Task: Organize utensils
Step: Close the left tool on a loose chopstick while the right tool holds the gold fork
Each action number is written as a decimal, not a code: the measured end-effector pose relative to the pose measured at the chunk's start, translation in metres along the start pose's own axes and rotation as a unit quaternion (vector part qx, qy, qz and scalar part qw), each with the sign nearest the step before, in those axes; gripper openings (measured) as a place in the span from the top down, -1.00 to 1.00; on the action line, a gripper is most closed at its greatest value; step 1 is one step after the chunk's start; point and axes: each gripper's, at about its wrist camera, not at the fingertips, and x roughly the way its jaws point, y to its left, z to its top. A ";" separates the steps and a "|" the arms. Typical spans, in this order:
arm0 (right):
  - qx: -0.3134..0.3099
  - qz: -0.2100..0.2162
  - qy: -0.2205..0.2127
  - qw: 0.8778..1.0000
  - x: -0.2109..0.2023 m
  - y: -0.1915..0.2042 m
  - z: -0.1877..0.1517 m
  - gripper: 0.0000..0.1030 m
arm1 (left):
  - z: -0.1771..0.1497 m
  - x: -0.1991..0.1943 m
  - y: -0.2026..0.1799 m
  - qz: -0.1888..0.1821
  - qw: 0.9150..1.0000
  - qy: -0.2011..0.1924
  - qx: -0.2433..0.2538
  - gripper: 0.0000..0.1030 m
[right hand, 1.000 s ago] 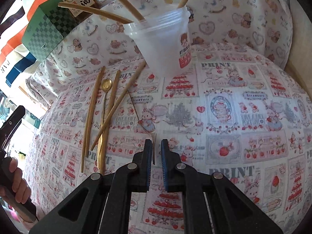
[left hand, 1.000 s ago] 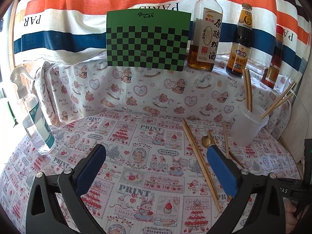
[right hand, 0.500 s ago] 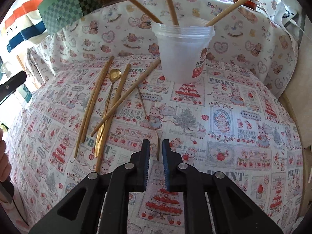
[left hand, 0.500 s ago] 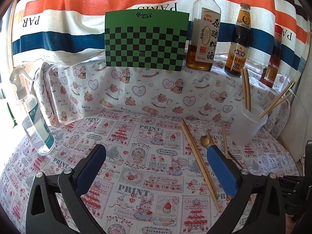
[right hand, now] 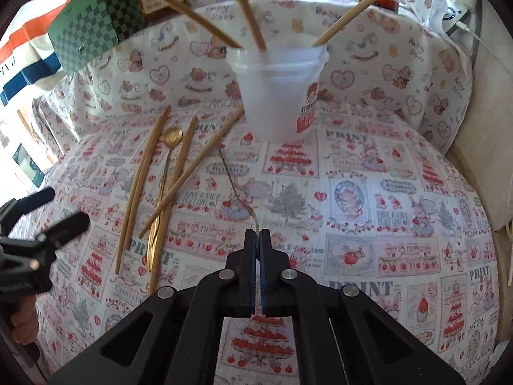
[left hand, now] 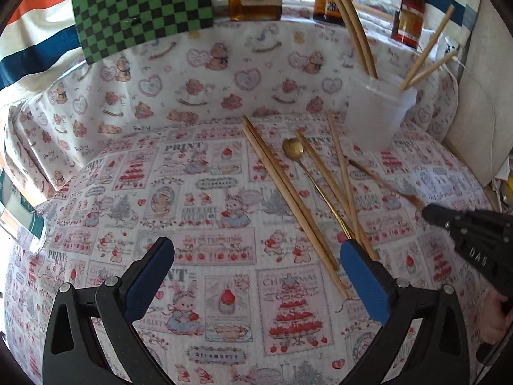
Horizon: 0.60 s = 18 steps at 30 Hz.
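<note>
Pinching thin fork (right hand: 236, 189) handle, right gripper (right hand: 258, 234) jaws closed on it, fork tip toward cup (right hand: 278, 93), left gripper (left hand: 256, 276) wide open, holding nothing, chopsticks (left hand: 290, 199) and spoon (left hand: 293, 149) on cloth (left hand: 198, 192) beside cup

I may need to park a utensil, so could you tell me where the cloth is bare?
Bare cloth lies right of the translucent plastic cup and thin metal fork, and left of the wooden chopsticks. Between them, with the gold spoon, it is crowded.
</note>
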 end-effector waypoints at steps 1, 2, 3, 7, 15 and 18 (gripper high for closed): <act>0.002 -0.004 -0.018 1.000 -0.007 -0.001 0.001 0.96 | -0.001 0.003 -0.004 -0.002 1.000 0.009 0.008 -0.99; 0.002 -0.007 -0.030 1.000 -0.012 -0.001 0.003 0.96 | -0.003 0.005 -0.008 -0.004 1.000 0.016 0.016 -0.99; 0.001 -0.007 -0.038 0.999 -0.016 -0.001 0.004 0.96 | -0.005 0.008 -0.012 -0.006 0.999 0.022 0.024 -0.99; 0.001 -0.009 -0.042 0.999 -0.019 -0.001 0.006 0.96 | -0.012 0.019 -0.027 0.013 0.997 0.043 0.059 -0.99; 0.002 0.005 -0.057 0.998 -0.025 0.001 0.003 0.96 | -0.010 0.032 -0.002 0.018 0.998 0.068 0.002 -0.46; 0.010 0.005 -0.061 0.998 -0.025 -0.001 0.004 0.96 | -0.007 0.028 0.014 0.021 0.998 0.062 -0.027 0.56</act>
